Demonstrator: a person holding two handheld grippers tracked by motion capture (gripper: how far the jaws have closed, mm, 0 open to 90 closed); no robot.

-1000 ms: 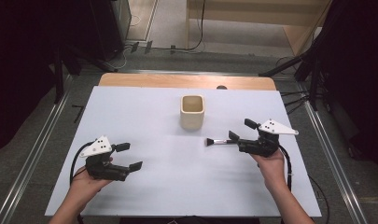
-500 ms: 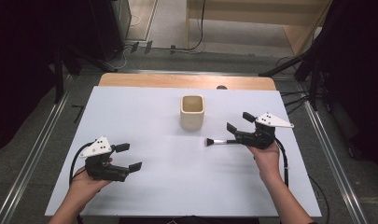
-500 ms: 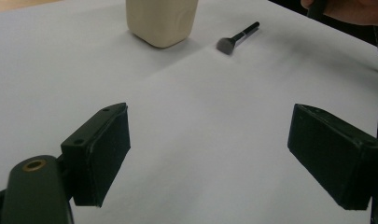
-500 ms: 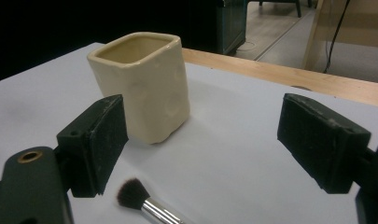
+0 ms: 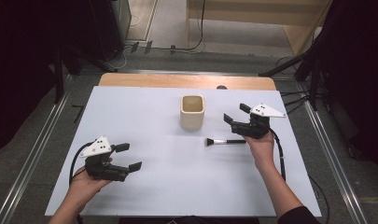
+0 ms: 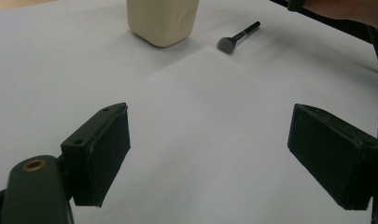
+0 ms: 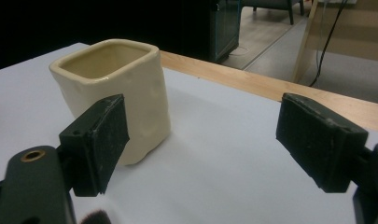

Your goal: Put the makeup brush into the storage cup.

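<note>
While the right gripper (image 5: 236,113) hovers with its jaws spread and nothing between them, the small black-handled brush (image 5: 224,141) lies flat on the white worktop (image 5: 149,116) just below it, its bristle end pointing toward the left gripper (image 5: 128,156). A cream square cup (image 5: 192,112) stands upright just beyond the brush, apart from it and close to the right gripper's jaws. Held near the worktop's front left corner, well apart from brush and cup, the left gripper is likewise spread wide and empty.
</note>
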